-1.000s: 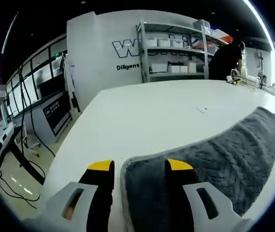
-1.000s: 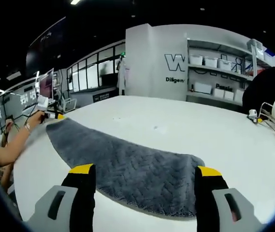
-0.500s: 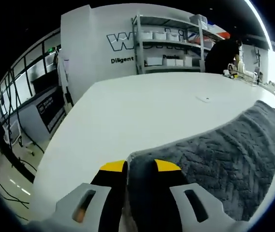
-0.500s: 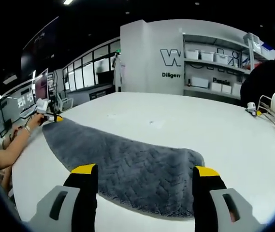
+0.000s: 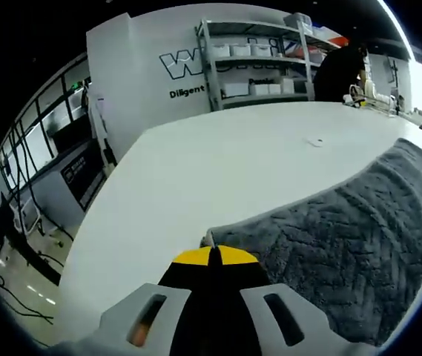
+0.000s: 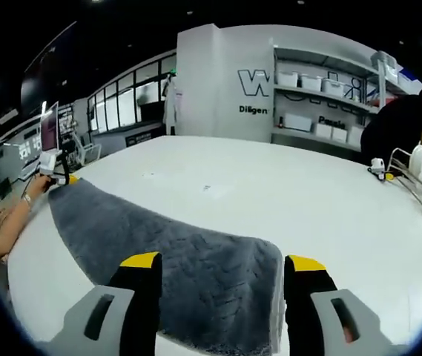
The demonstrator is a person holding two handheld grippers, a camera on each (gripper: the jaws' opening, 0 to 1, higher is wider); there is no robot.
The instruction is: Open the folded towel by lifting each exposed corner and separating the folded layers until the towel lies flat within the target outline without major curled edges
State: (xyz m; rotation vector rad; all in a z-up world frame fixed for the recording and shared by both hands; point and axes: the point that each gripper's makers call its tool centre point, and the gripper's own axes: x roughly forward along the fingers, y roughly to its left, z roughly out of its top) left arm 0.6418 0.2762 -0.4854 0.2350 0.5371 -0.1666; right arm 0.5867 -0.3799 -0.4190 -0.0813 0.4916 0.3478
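Pinching one corner of the dark grey textured towel (image 5: pixel 344 222), the left gripper (image 5: pixel 211 256) is clamped tight; the right gripper (image 6: pixel 214 261) straddles the opposite end, jaws wide, on the white table (image 6: pixel 285 200).

1. A large outlined "W" (image 5: pixel 175 64) is seen on the white wall (image 5: pixel 136 81) in the left gripper view; the letters after it are hidden by a metal shelving rack (image 5: pixel 255 55).
2. Below it, the smaller word "Diligent" (image 5: pixel 186 93) can be read on the same wall.
3. In the right gripper view, the "W" (image 6: pixel 250 79) is seen again on the wall, with "Diligen" (image 6: pixel 254 110) readable beneath before the rack cuts it off.
4. Further dark lettering (image 6: pixel 332 121) behind the shelves cannot be read with certainty.
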